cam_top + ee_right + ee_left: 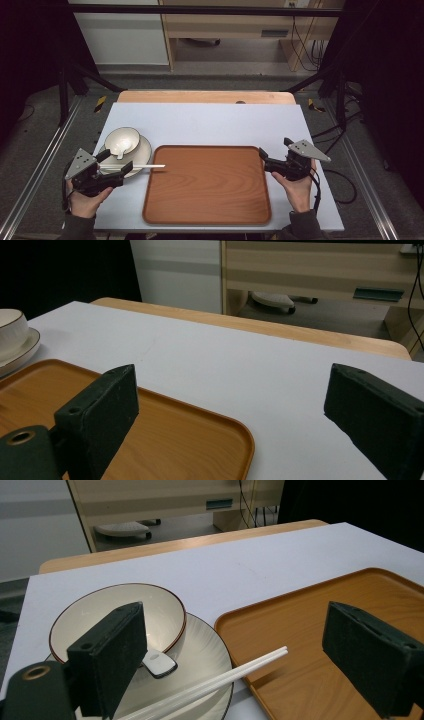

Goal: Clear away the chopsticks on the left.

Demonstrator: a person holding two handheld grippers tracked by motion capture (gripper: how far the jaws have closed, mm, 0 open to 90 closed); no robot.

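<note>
You are working over the pale matte worktop (210,122) beside the smooth, round-cornered wooden tray (207,185). Your left gripper (116,169), jaws wide and holding nothing, is hovering just above the slim white plastic chopsticks (220,680) bridging the glazed cream plate (210,655) and the tray edge. Lower squarely, then pinch both sticks together. Your right gripper (262,161) is waiting wide open, empty.

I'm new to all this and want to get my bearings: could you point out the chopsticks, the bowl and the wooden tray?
chopsticks (235,675): left gripper view, middle of the white pair.
bowl (165,607): left gripper view, inner wall.
wooden tray (207,187): high view, bare floor of the tray.
</note>
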